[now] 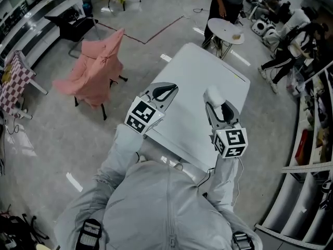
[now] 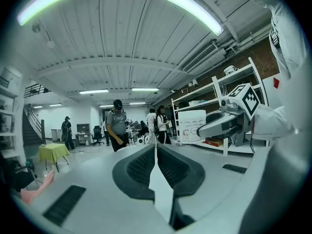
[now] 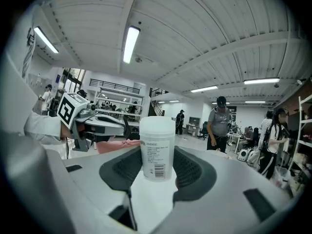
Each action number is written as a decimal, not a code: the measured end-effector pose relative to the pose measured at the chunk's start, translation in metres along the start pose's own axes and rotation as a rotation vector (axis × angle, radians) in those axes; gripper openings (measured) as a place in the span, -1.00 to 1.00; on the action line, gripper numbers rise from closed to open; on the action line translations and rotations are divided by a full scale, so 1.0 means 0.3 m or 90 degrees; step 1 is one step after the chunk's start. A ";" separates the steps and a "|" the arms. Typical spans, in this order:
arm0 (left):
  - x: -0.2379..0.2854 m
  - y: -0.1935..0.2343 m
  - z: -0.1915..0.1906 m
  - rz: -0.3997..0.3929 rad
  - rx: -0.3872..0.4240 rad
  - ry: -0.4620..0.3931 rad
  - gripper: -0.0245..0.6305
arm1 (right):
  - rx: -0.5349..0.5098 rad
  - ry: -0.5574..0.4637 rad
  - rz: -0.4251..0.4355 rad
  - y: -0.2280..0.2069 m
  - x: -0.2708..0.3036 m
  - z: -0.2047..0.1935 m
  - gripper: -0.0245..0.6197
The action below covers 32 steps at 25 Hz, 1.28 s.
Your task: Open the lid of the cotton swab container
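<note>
The right gripper pinches the cotton swab container upright, lid on, over the white table — the left gripper, jaws pressed together, hangs beside it. Beyond stand a pink-draped chair and a round table.

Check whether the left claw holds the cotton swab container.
No, the left claw is shut on nothing; the cotton swab container sits gripped in the right claw.

White table on grey floor
</note>
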State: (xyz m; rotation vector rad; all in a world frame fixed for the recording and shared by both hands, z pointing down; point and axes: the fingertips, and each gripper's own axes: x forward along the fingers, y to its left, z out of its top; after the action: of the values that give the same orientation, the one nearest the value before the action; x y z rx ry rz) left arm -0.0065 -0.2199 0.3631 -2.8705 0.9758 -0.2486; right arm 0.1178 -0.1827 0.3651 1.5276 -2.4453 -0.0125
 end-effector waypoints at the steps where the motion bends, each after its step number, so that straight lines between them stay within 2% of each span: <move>1: -0.003 -0.004 0.011 -0.004 0.005 -0.002 -0.83 | 0.000 -0.005 0.001 0.003 -0.003 0.012 -0.24; 7: -0.017 -0.017 0.060 -0.011 0.039 -0.017 -0.83 | -0.009 -0.026 0.003 0.014 -0.017 0.063 -0.24; 19: -0.024 0.016 0.178 0.008 0.054 -0.072 -0.83 | -0.035 -0.065 -0.004 0.007 -0.041 0.166 -0.24; 24: -0.011 0.009 0.206 -0.010 0.053 -0.089 -0.83 | -0.037 -0.075 0.005 0.004 -0.039 0.186 -0.24; 32: 0.018 -0.015 0.212 -0.039 0.067 -0.089 -0.83 | -0.026 -0.079 0.013 -0.024 -0.036 0.180 -0.24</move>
State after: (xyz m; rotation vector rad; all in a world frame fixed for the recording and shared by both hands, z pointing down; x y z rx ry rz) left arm 0.0121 -0.2169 0.3019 -2.7817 0.8262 -0.0983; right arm 0.1168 -0.1832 0.3096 1.5264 -2.5390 -0.1559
